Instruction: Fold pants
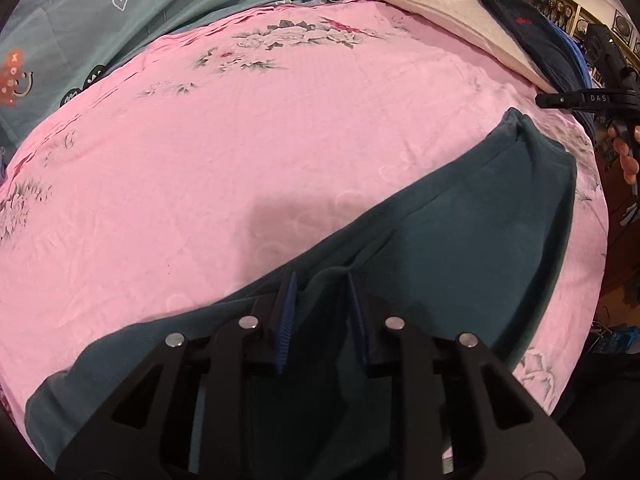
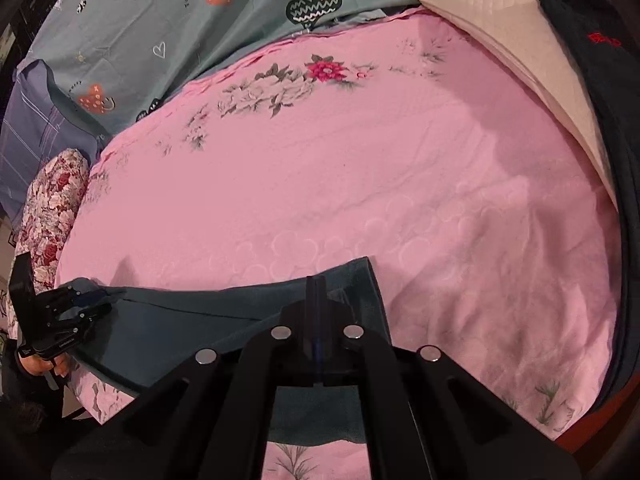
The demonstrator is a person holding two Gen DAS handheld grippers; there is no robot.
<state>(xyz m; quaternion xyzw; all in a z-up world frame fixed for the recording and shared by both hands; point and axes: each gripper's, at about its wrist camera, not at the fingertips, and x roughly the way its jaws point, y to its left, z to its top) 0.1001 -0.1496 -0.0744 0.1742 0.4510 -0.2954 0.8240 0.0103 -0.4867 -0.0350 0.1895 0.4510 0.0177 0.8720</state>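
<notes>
Dark teal pants point(image 1: 472, 232) lie flat along the near edge of the bed, on a pink floral bedspread point(image 1: 240, 152), running from one side of the bed to the other with one end point(image 2: 352, 280) under your right tool. Beyond the bedspread lies a grey-green duvet point(image 2: 224, 20) printed with hearts. A cream quilted pillow point(image 2: 512, 52) sits at the far right corner, with a dark navy garment bearing red embroidery point(image 2: 592, 52) draped beside it and partly over it. At the left end of the bed, in the right wrist view, a red-and-white floral cushion point(image 2: 52, 208) rests against a blue-grey striped cloth point(image 2: 36, 132). Nothing lies on the pants themselves.

Your left hand-held gripper point(image 1: 322, 312) is low over the pants, its two blue-padded fingers point(image 1: 286, 316) spread apart with a raised fold of teal fabric between them; the pads do not yet press it. Your right hand-held gripper point(image 2: 316, 320) points forward over the other end of the pants, its fingers drawn together; whether fabric is pinched between them cannot be told. In the left wrist view it appears at the far right point(image 1: 576, 99), held level above the bed edge.
</notes>
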